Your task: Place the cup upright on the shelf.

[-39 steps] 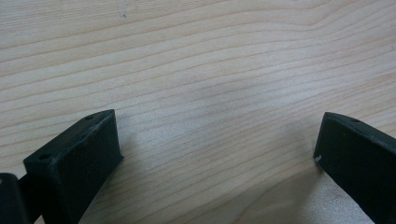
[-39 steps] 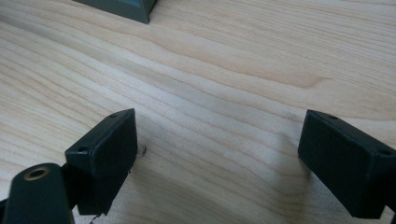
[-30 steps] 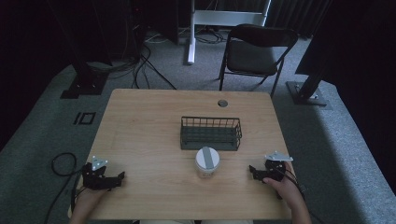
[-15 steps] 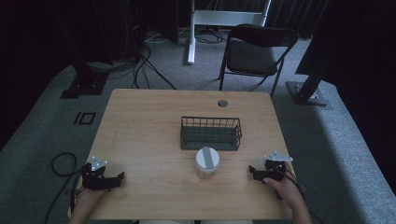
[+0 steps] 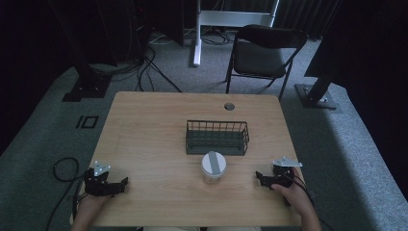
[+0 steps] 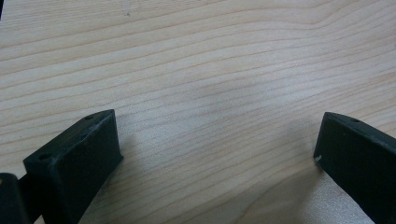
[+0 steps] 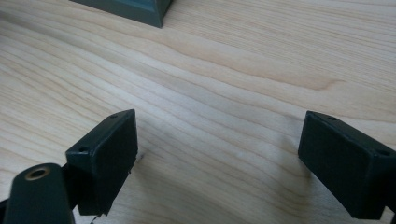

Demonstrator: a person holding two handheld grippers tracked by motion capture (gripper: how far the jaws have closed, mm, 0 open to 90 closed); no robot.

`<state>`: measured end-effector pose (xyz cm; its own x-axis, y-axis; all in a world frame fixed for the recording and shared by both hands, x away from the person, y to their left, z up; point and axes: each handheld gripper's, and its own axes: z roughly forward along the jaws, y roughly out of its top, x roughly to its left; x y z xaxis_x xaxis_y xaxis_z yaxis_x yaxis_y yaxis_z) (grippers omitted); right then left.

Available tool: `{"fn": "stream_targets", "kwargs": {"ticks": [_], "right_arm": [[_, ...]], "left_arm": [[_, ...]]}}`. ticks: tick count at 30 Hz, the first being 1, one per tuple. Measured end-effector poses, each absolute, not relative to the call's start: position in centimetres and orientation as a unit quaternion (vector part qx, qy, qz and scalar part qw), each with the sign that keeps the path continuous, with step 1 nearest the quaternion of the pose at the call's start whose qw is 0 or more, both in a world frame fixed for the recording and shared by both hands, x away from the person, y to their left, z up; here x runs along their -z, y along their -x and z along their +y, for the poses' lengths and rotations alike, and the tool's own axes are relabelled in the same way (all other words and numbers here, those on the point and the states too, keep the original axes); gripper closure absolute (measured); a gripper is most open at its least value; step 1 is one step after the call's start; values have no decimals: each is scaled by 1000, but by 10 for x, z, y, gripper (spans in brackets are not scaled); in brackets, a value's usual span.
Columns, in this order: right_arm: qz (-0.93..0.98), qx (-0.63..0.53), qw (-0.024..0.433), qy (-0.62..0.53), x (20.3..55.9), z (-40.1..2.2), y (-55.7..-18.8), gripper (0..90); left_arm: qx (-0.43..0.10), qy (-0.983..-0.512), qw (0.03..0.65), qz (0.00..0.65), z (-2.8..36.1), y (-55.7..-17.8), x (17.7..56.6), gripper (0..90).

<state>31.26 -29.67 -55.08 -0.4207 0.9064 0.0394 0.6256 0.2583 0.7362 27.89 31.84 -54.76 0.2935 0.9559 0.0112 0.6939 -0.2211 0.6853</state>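
Both tongs rest spread on the table [image 5: 144,130], left gripper [image 5: 120,184] and right gripper [image 5: 260,177] at its near corners, a jar [image 5: 213,167] between them.

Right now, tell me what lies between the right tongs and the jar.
Nothing: in the high view, bare table runs from the right tongs to the jar.

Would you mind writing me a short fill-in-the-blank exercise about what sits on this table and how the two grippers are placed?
1. The wire basket holds ____ objects.
2. The white-lidded jar stands just on the ____ side of the basket, toward the person.
3. The jaws of the left gripper and the right gripper stand ____, with bare wood between them.
4. A round ____ is cut into the table near its far edge.

Missing words: no; near; open; hole
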Motion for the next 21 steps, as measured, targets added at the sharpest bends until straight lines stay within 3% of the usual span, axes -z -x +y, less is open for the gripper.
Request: {"fn": "stream_targets", "kwargs": {"ticks": [21], "right_arm": [[799,-367,192,-436,536,-269,-303,117]], "left_arm": [[-223,-749,294,551,318,-279,548,6]]}}
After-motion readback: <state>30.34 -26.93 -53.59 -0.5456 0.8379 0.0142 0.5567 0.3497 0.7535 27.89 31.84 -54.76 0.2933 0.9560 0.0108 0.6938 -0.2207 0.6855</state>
